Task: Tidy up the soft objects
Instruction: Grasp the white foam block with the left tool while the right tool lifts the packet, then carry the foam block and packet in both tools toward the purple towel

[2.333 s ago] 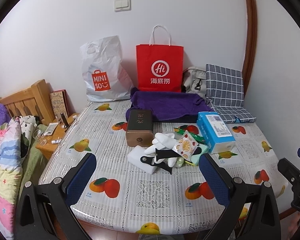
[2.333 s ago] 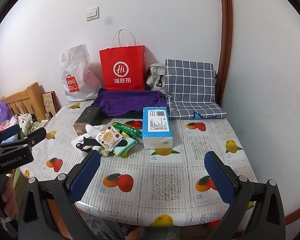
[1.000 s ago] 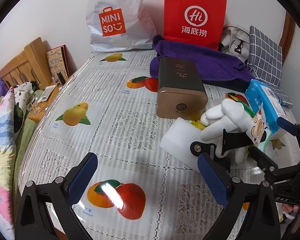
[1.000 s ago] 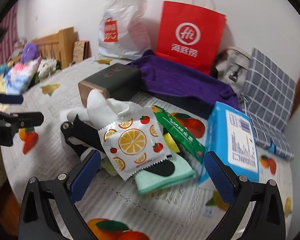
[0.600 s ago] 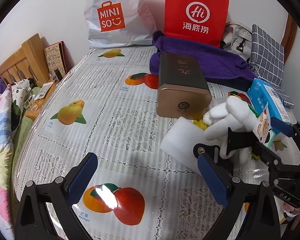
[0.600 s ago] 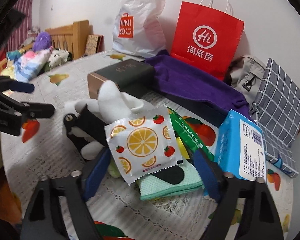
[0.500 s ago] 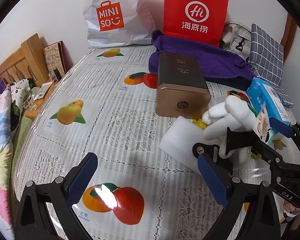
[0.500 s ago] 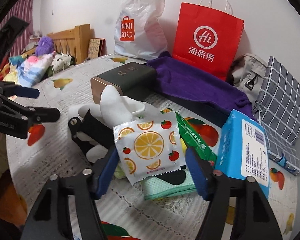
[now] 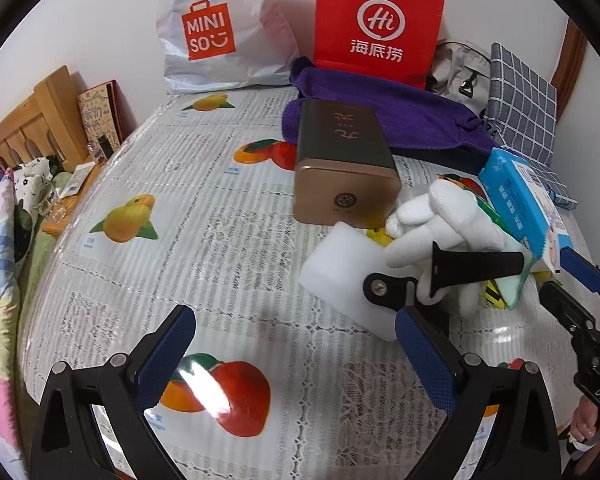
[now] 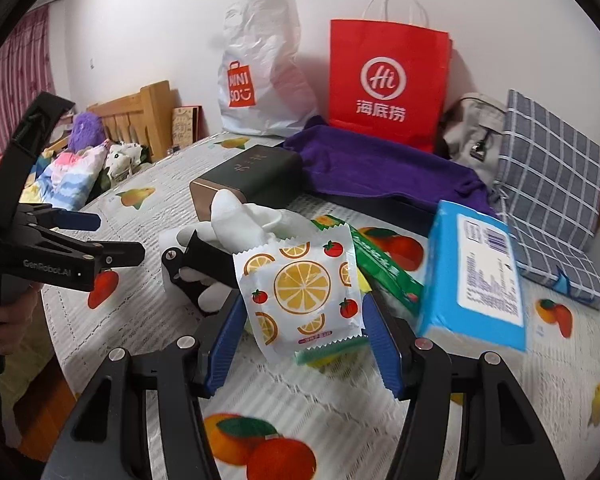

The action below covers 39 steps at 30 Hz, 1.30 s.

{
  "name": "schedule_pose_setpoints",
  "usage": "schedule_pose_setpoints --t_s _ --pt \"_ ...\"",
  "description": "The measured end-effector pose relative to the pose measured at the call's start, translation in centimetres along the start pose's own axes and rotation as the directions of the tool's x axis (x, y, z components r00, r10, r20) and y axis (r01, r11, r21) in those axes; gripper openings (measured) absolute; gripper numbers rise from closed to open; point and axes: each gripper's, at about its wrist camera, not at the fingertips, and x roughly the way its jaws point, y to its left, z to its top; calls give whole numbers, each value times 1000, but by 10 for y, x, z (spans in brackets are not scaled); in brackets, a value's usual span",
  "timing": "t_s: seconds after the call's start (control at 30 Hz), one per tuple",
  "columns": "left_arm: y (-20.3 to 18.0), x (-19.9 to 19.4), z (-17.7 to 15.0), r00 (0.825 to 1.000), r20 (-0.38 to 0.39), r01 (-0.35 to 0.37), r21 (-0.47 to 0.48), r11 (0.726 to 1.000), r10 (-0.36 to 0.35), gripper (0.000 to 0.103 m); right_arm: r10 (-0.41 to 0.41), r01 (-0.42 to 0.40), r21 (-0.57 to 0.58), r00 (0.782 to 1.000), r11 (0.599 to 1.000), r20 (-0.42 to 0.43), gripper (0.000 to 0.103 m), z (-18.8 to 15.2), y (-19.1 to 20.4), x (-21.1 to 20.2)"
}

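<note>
Right tongs (image 10: 302, 336) narrowed around fruit-print packet (image 10: 300, 288), seemingly touching, left tongs (image 9: 296, 360) apart.

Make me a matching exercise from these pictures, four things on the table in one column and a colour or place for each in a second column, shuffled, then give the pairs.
Things:
1. towel
2. tissue pack
3. citrus-print sachet
4. tin box

Descriptions:
A. between the right gripper's fingers
B. gold front, dark top
C. purple, in front of the red bag
D. blue with a white label

Pairs: 1-C, 2-D, 3-A, 4-B
</note>
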Motion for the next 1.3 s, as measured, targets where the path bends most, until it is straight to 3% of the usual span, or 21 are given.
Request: schedule_pose_setpoints --t_s 0.23,0.37,0.5,0.63,0.77,0.93,1.03,1.07,1.1,1.3 --pt "-12 13 -6 998 -51 51 32 998 -49 101 -80 86 115 995 990 -63 59 -20 -30 -14" --pt "-23 25 -12 997 -77 4 82 997 2 101 -103 116 165 991 980 -85 59 -33 -47 -20" --pt "-33 33 -14 998 -55 18 116 993 -12 101 -117 133 191 989 972 -94 59 -43 -57 -21" --pt "-35 41 -10 997 25 -71 134 988 68 101 -126 148 206 985 967 -116 59 -50 -64 -17" --pt "-30 50 -4 1000 20 -1 110 994 -1 103 -135 159 212 983 964 -124 59 -56 -69 -16" --pt "-31 60 5 999 38 -11 105 994 7 103 -132 162 230 981 960 -140 59 -59 -72 -11" --pt "-29 59 7 998 57 1 95 995 -6 95 -133 164 226 980 960 -148 59 -60 -71 -8" --pt "-27 57 7 998 64 12 89 996 -18 80 -134 165 225 980 960 -149 59 -60 -71 -7" --pt "-24 56 7 998 65 13 85 996 -19 75 -133 165 225 980 960 -149 59 -60 -71 -7" --pt "-5 42 0 996 86 3 64 998 -8 72 -136 166 230 981 959 -142 59 -60 -67 -13"
